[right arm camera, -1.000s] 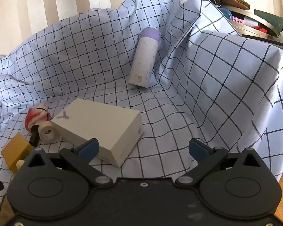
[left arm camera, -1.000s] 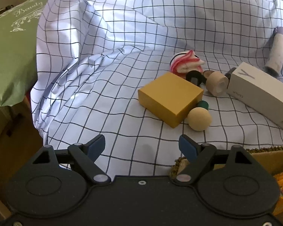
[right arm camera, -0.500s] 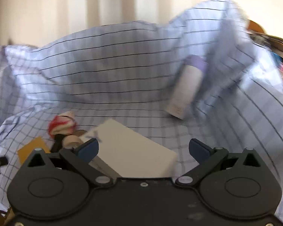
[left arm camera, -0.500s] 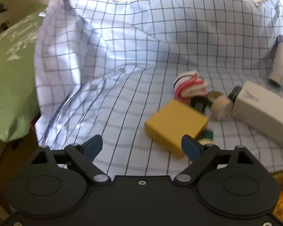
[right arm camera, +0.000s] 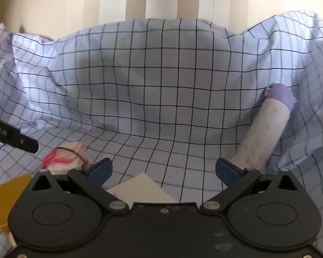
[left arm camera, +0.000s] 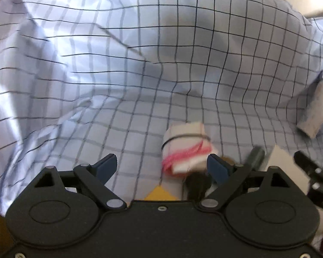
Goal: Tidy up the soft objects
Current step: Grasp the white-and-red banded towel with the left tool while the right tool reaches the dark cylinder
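Pale blue cloth with a dark grid pattern (left arm camera: 140, 64) covers the whole scene in both wrist views; it lies flat in the near part and rises in soft folds at the back and at the sides.

In the left wrist view, the left gripper (left arm camera: 161, 166) hangs above the cloth with its two blue-tipped fingers wide apart and nothing between them. Just inside the right fingertip lies the rolled white cloth bundle (left arm camera: 187, 148) — it has pink stripes and a thin black band around it, and it rests on the checked cloth. The picture is blurred here, so I cannot tell if the fingertip touches the bundle. Below the bundle, a corner of the yellow block (left arm camera: 160, 194) shows over the gripper body. To the right is the white box (left arm camera: 286, 165), partly hidden, and farther right, near the edge, the white bottle with a purple cap (left arm camera: 316, 107) lies tilted against a fold.

In the right wrist view, the right gripper (right arm camera: 163, 169) is also spread open and holds nothing. A corner of the white box (right arm camera: 140, 190) shows between its fingers, close to the body. The bundle (right arm camera: 64, 157) lies to the left, beside the left fingertip, with the yellow block (right arm camera: 10, 202) nearer the camera. The bottle (right arm camera: 267, 126) leans on the raised cloth at the right, cap upward. A black piece of the other gripper enters from the left edge.
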Demonstrator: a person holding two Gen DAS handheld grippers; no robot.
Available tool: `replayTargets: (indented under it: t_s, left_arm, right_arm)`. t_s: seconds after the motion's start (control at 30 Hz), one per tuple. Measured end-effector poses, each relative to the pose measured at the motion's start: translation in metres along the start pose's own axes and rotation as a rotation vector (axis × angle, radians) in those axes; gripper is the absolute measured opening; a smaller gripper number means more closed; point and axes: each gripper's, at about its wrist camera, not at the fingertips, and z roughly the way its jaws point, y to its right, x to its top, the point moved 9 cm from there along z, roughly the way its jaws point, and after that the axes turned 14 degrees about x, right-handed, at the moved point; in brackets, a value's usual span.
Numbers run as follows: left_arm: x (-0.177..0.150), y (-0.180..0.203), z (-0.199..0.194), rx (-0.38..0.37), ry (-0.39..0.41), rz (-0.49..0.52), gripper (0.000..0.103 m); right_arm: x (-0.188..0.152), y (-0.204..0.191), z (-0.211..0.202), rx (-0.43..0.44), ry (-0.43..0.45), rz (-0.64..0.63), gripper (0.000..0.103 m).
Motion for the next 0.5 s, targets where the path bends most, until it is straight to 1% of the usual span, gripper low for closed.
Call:
replayTargets:
  t_s: [0.1,0.2,0.4,0.5]
  left_arm:
    - [0.013,0.013,0.018,-0.029,-0.044,0.004,0.087]
    - [0.019,0.025,0.036,-0.028,-0.079,0.018,0.087]
    - [0.019,0.047,0.059,-0.026,-0.123,0.062,0.088]
    - [0.016,0.054,0.069,-0.017,-0.143,0.080,0.088]
  right_arm:
    - [0.005,0.007,0.013,0.017,-0.027,0.028,0.102]
    - [0.011,0.012,0.019,0.012,-0.034,0.026,0.102]
    - [0.017,0.015,0.026,0.028,-0.058,0.000,0.102]
    - [0.018,0.011,0.029,0.065,-0.085,-0.019,0.102]
